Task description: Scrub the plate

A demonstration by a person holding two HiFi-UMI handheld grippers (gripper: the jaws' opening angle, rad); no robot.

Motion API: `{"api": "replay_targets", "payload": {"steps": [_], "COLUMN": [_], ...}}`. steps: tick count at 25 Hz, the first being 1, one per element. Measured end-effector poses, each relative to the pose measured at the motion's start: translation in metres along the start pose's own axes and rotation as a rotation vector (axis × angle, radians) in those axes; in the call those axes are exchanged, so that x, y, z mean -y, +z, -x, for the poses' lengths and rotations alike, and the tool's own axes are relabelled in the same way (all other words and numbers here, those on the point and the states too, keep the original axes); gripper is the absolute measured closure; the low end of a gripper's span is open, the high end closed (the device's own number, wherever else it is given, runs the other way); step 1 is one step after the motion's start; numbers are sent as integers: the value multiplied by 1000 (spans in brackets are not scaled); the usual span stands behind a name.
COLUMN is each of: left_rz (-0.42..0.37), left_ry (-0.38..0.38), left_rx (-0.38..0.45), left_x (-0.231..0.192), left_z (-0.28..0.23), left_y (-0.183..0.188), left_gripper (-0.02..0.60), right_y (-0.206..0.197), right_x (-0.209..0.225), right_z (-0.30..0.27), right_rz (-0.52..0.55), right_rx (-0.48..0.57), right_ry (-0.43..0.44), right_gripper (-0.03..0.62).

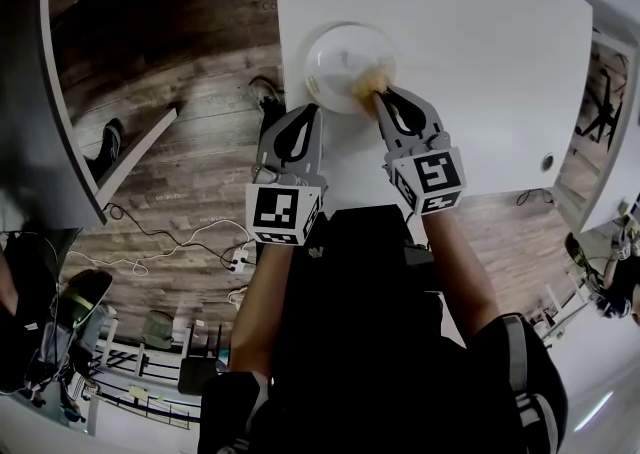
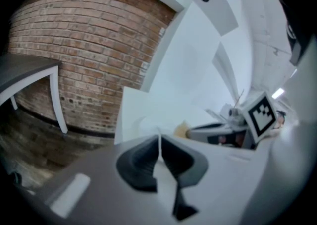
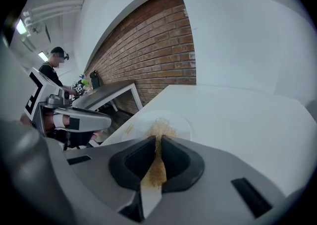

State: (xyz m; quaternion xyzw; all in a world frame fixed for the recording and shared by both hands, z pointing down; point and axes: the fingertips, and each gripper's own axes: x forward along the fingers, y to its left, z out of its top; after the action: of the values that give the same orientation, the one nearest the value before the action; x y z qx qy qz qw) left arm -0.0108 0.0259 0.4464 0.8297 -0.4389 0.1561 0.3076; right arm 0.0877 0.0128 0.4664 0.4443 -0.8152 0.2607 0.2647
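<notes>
A clear round plate (image 1: 335, 50) lies on the white table (image 1: 480, 62) near its front left edge. My left gripper (image 1: 311, 112) is shut on the plate's near left rim, which shows as a thin white edge between the jaws of the left gripper (image 2: 159, 142). My right gripper (image 1: 383, 94) is shut on a tan fibrous scrubber (image 1: 370, 80) that rests on the plate's near right part. In the right gripper view the scrubber (image 3: 159, 130) sticks out from the right gripper (image 3: 158, 143) onto the plate (image 3: 182, 122). The left gripper (image 3: 79, 120) shows at its left.
The table's left edge (image 1: 278, 32) runs right beside the plate, with wooden floor (image 1: 190, 102) below it. A grey desk (image 1: 60, 92) stands to the left, and cables (image 1: 190, 242) lie on the floor. A brick wall (image 3: 148, 50) is behind. A person (image 3: 53, 68) stands far off.
</notes>
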Motion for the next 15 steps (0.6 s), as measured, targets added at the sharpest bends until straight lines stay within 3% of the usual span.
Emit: {"api": "replay_targets", "payload": {"steps": [5,12,15], "left_rz": [-10,-31,-54], "left_ry": [8,25,32], "left_rx": [-11,-152,-167], "left_x": [-9,-24,-24], "left_z": [-6,-30,-31], "left_y": [1,-10,-11], "left_gripper": [571,560,555], "right_y": [1,-2,-4], "right_x": [-9,-5,-2], "right_z": [-4,-3,0], "right_rz": [10,0,-3], "right_rx": [-12,-32,-33], "right_ry": [12,6,-1], "right_gripper": [562,562,562]}}
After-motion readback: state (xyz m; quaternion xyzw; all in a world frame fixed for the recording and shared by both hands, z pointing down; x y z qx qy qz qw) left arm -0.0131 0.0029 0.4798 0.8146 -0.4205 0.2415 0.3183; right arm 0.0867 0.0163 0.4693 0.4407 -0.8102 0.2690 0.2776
